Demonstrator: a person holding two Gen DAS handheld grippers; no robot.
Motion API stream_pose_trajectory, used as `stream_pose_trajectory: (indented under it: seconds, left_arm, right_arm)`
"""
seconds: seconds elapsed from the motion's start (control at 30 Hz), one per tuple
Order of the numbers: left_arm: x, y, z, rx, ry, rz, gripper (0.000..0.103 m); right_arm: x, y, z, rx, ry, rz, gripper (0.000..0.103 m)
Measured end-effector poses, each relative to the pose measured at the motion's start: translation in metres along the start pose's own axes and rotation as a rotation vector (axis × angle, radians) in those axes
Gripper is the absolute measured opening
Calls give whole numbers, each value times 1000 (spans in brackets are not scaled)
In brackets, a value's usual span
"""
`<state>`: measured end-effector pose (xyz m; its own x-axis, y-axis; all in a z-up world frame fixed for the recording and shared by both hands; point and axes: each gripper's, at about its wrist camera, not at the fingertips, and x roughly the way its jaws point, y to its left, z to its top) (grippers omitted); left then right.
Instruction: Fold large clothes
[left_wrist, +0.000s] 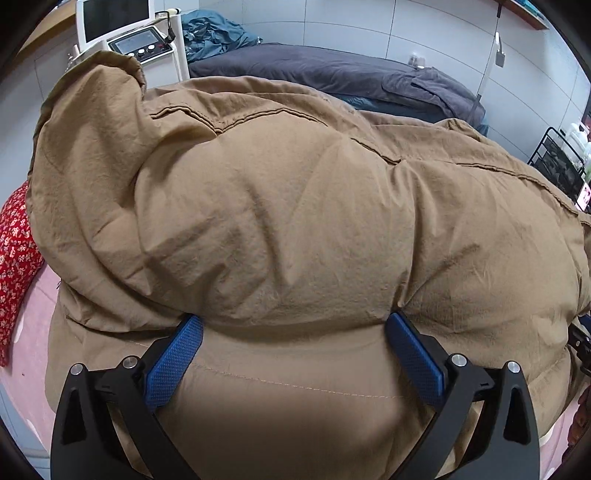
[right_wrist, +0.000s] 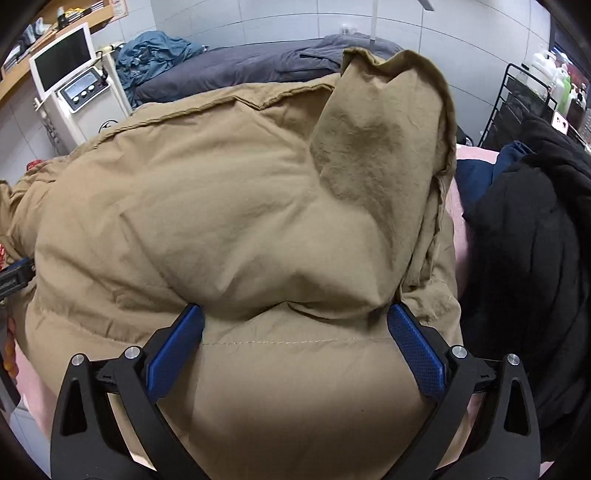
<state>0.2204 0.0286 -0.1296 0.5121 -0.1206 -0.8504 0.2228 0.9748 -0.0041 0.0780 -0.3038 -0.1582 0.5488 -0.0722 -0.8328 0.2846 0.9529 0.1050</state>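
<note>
A large, puffy tan jacket (left_wrist: 295, 206) lies on a pink bed sheet (left_wrist: 29, 332) and fills the left wrist view. My left gripper (left_wrist: 294, 319) is open, its blue pads wide apart and its tips tucked under the near edge of a folded-over layer. The right wrist view shows the same jacket (right_wrist: 221, 206) with a sleeve or hood flap (right_wrist: 384, 147) standing up at the right. My right gripper (right_wrist: 295, 309) is also open, its fingertips under the fold's edge with padded fabric bulging between them. The left gripper's body (right_wrist: 14, 277) shows at the left edge.
A red floral cloth (left_wrist: 14, 258) lies left of the jacket. A black garment (right_wrist: 528, 240) and a navy one (right_wrist: 484, 177) lie to its right. Behind are grey bedding (left_wrist: 314, 70), a teal garment (left_wrist: 210, 33), a white screened machine (left_wrist: 118, 29) and a black wire rack (right_wrist: 524, 96).
</note>
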Motion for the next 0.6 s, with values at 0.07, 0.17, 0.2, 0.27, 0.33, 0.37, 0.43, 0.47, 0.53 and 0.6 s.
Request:
stream_pose_trajectory:
  seconds: [0.07, 0.17, 0.2, 0.27, 0.33, 0.37, 0.43, 0.47, 0.53, 0.6]
  left_arm:
    - [1, 0, 0, 1, 5, 6, 98]
    - [5, -4, 2, 7, 8, 18, 98]
    - [7, -5, 2, 11, 10, 24, 98]
    - [9, -7, 4, 14, 14, 32, 98]
    - [10, -7, 5, 14, 13, 38, 98]
    - [10, -7, 5, 15, 12, 41, 98]
    - [9, -8, 3, 21, 5, 48, 98]
    - [8, -9, 4, 24, -2, 52, 98]
    - [1, -11, 0, 29, -28, 59, 98]
    - [-7, -12, -6, 28, -45, 70, 98]
  right_arm:
    - [5, 5, 1, -14, 4, -18, 98]
    - [13, 6, 1, -19, 8, -25, 99]
    - [16, 6, 2, -11, 13, -21, 99]
    - [21, 4, 4, -1, 26, -21, 99]
    - [25, 4, 7, -1, 41, -26, 99]
    - [26, 4, 8, 1, 46, -27, 99]
    - [28, 5, 12, 8, 54, -28, 99]
    - [25, 4, 9, 10, 57, -29, 99]
    - [21, 4, 12, 16, 67, -34, 99]
    - [14, 5, 12, 21, 81, -46, 99]
